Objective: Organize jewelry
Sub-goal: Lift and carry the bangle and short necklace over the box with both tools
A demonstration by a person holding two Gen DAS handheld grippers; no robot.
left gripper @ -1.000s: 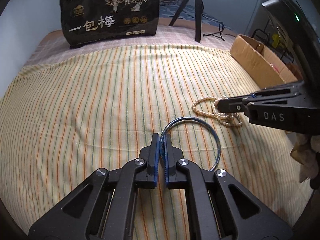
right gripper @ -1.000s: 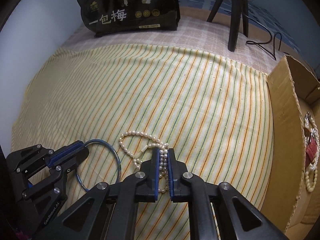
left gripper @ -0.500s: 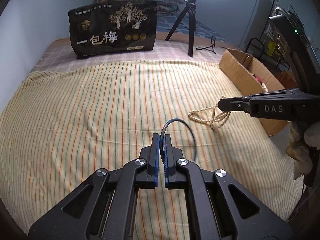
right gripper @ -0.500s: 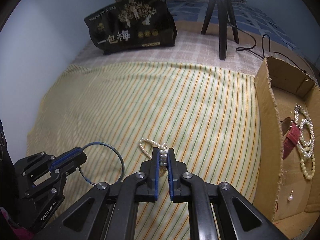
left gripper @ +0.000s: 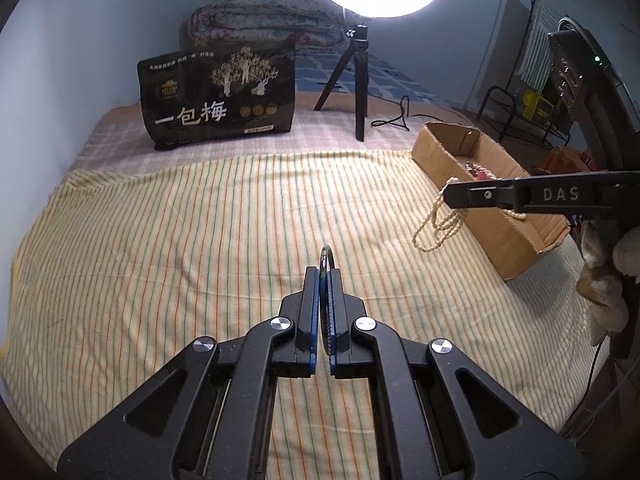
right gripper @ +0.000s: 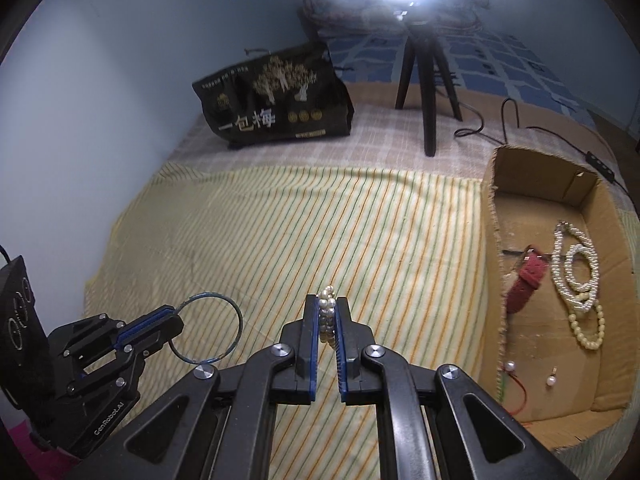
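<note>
My left gripper [left gripper: 324, 276] is shut on a thin blue bangle [right gripper: 236, 316], held edge-on above the striped cloth [left gripper: 180, 232]; the left gripper shows in the right wrist view [right gripper: 176, 316]. My right gripper [right gripper: 327, 304] is shut on a pearl necklace [left gripper: 436, 224], whose loops hang in the air just left of the cardboard box [left gripper: 504, 248]. The right gripper shows in the left wrist view [left gripper: 450, 195]. The box [right gripper: 492, 216] holds pearl strands [right gripper: 580, 280], a red strap [right gripper: 524, 284] and loose pearls.
A black snack bag [left gripper: 218, 100] stands at the back of the bed. A ring light on a tripod [left gripper: 360, 80] stands behind the cloth, its cable [right gripper: 512, 120] trailing toward the box. A wall lies to the left.
Both grippers have lifted off the cloth: the bangle and the pearl necklace rose with them. The necklace moved right, toward the box, and hangs free.
</note>
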